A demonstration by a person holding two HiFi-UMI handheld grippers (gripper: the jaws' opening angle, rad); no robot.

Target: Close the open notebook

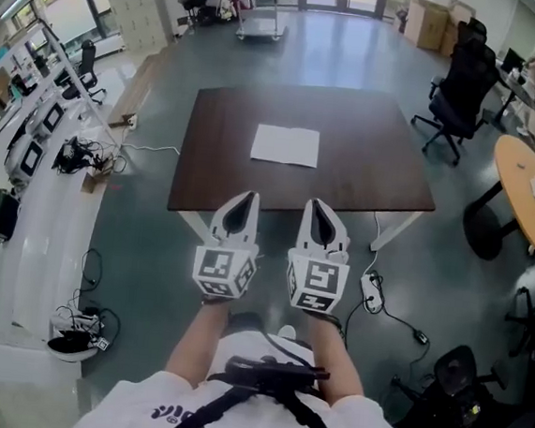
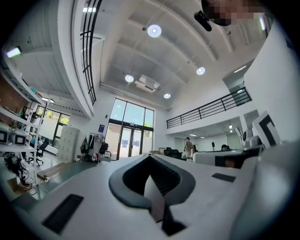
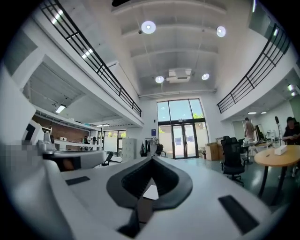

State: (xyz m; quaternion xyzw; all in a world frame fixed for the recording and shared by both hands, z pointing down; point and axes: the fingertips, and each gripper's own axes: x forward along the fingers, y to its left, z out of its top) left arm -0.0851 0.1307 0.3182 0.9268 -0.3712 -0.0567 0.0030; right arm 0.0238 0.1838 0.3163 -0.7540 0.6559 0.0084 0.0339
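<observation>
Head view: left hand-held gripper [image 1: 246,197], right hand-held gripper [image 1: 315,203] jaws together; notebook [image 1: 285,145], seemingly open, on table [image 1: 220,171].

My left gripper [image 1: 249,198] and right gripper [image 1: 314,204] are white with black-white square markers [image 1: 225,268]; notebook [image 1: 285,145] white, table [image 1: 221,162] dark brown, floor [image 1: 142,243] grey-green.

The dark surface [image 1: 226,157] showed bare wood all around the open notebook [image 1: 285,145], so the way in from its near edge was free. The left hand-held gripper [image 1: 244,200] and the right hand-held gripper [image 1: 317,206] hung over open floor [image 1: 138,243] before that edge. A black office chair [image 1: 463,86] stood well apart, off the far right corner.
</observation>
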